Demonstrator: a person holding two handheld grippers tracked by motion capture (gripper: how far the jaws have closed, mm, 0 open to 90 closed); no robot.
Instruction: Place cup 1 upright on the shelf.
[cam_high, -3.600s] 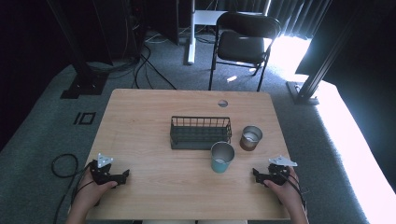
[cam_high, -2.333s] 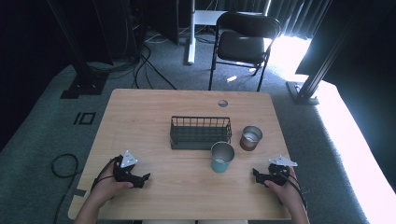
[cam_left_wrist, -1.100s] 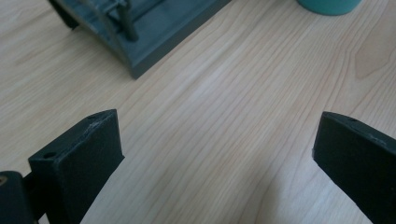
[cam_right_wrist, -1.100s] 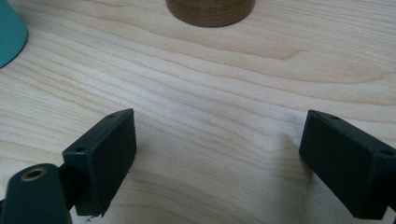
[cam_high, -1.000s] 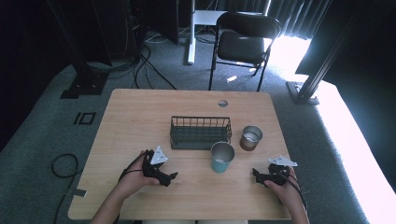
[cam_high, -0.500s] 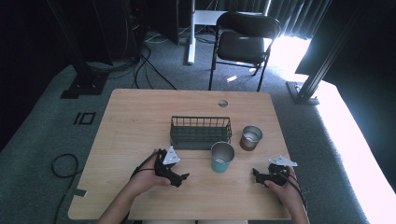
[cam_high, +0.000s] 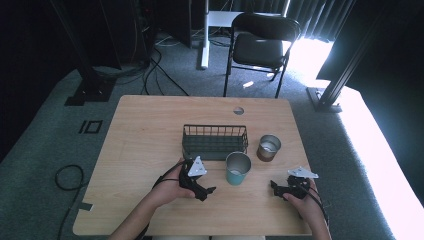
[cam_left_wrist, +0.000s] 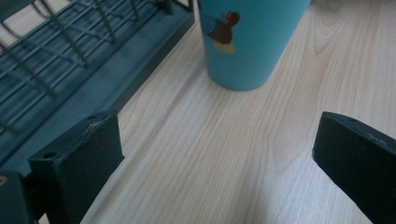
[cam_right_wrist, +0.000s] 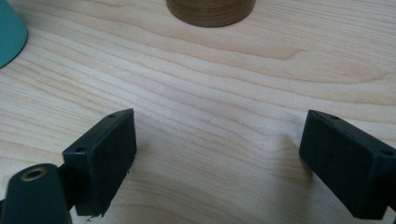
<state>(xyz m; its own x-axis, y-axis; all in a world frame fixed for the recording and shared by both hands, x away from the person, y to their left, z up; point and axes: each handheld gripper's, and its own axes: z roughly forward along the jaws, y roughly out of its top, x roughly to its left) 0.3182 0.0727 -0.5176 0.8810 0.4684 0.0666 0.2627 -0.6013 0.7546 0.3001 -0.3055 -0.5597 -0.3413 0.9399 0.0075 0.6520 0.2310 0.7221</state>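
We're closing in on the teal cup (cam_high: 237, 168), which stands upright on the counter (cam_high: 150, 130) just in front of the wire basket (cam_high: 215, 141), near the basket's right end. Our left gripper (cam_high: 209, 190) sits just left of the cup, jaws spread wide and empty; in the left gripper view the cup (cam_left_wrist: 250, 42) rises dead ahead with a small cartoon print on its wall, and the basket (cam_left_wrist: 70, 60) runs along its left.

It looks like a thin-walled tumbler, probably light and rigid, with a smooth, likely slippery side that tapers toward the base. We judge it empty or nearly so, though the inside isn't clear enough to be sure. We'd take it across the wall around mid-height, one jaw each side, squeezing gently: too low and the taper may let it slide up and out, too high and it could tip.

Our right gripper (cam_high: 278, 186) rests to the right of the cup, jaws also wide with nothing between them. The brown cup (cam_high: 268, 147) stands behind and right of the teal cup, well apart from either gripper.
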